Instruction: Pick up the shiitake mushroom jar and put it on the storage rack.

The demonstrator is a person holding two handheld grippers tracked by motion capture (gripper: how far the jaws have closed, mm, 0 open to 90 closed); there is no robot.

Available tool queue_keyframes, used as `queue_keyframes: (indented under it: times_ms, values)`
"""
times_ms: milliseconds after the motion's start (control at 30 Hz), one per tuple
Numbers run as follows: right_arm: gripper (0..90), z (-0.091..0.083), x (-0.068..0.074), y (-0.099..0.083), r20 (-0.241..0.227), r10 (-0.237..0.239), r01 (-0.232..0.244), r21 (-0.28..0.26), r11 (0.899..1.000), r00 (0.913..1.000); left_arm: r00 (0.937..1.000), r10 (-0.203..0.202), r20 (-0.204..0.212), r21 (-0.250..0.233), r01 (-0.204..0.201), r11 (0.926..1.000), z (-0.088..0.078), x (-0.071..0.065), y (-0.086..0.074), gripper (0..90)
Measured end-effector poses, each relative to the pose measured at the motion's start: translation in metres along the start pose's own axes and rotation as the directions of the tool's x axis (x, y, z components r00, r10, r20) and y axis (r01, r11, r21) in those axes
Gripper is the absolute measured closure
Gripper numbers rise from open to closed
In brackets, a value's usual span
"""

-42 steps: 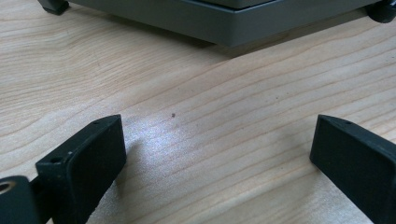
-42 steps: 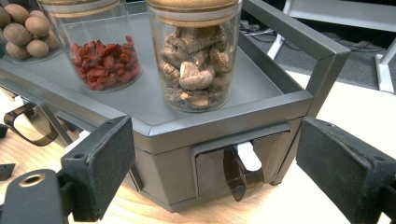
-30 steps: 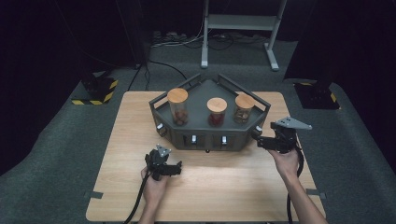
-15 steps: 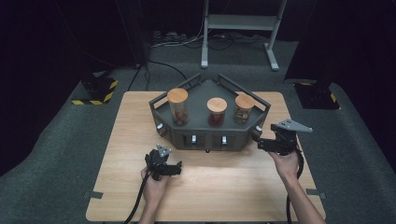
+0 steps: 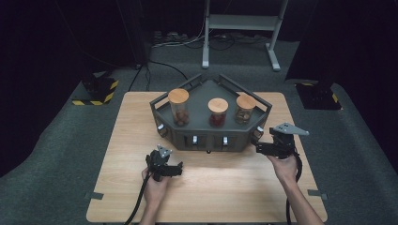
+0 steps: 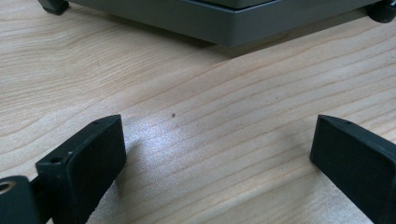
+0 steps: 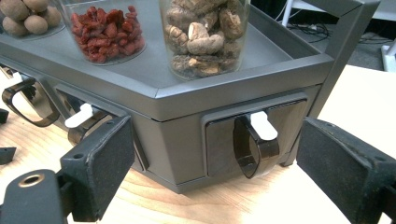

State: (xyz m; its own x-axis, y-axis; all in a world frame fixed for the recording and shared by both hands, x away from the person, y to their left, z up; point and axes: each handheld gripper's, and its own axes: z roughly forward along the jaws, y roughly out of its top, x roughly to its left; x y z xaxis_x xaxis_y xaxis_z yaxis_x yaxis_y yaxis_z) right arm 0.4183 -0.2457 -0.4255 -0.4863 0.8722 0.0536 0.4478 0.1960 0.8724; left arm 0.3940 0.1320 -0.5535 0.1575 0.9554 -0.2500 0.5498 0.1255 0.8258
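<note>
Dark drawer handle [image 7: 254, 149] just ahead, btwn open right tongs [image 7: 224, 163].

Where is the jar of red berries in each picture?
High view: the jar of red berries stands in the middle of the grey tray.
Left gripper view: I can't spot it; the tray's base crosses the top.
Right gripper view: upper left, beside the mushroom jar.
Shared landmark: the grey tray.

We see a yellow-and-black striped block [image 5: 96, 91] on the grey carpet [image 5: 56, 150] at ten o'clock from the wooden table [image 5: 126, 140]. At twelve o'clock stands a metal stand [image 5: 241, 28], with cables [image 5: 178, 40] beside it.
</note>
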Motion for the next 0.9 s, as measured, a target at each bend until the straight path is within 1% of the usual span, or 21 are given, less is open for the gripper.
queue_keyframes:
  times_ms: [367,600,900]
  values:
    - [11.2,0.001,0.003,-0.004,0.001,-0.008,0.008,0.002,1.000,1.0000,1.0000,0.000,0.000,0.000,0.000,1.0000,0.000,0.000,0.000,3.4]
    - [11.2,0.003,0.004,-0.008,-0.004,-0.004,0.004,0.005,1.000,1.0000,1.0000,0.000,0.000,0.000,0.000,1.0000,0.000,0.000,0.000,3.4]
    - [11.2,0.006,0.008,-0.011,-0.010,-0.012,0.012,0.010,1.000,0.9999,1.0000,0.000,0.000,0.000,0.000,1.0000,0.000,0.000,0.000,3.4]
